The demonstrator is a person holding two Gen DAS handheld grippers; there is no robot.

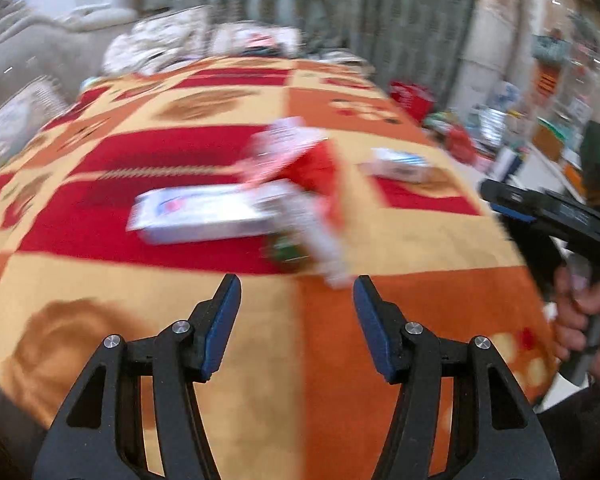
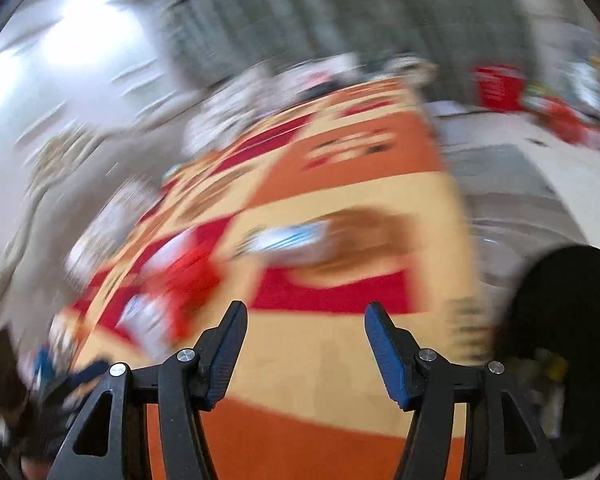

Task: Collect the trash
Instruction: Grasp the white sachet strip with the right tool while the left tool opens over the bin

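Both frames are smeared by motion, so no lettering on any of the trash can be read.

The left tongs [image 1: 296, 292] hang spread wide with nothing between the blue pads, above a surface [image 1: 420, 312] covered in a cloth checked in red, orange and cream. Straight ahead at twelve o'clock lies a loose heap: a flat white box [image 1: 200, 216] with a red and blue mark too blurred to make out, a red and white wrapper [image 1: 300, 160] lying partly over it, and a pale packet [image 1: 320, 236] tilted toward the tongs. Off at one o'clock, apart from the heap, sits a small white and blue carton [image 1: 400, 164].

At three o'clock a hand [image 1: 584, 316] grips the black handle of the right tool.

The right tongs [image 2: 306, 322] are likewise wide apart and hold nothing. The white and blue carton [image 2: 288, 240] shows at twelve o'clock from them, the red wrapper [image 2: 180, 276] at ten. A dark round thing [image 2: 572, 320] stands at three o'clock; I cannot tell what it is.
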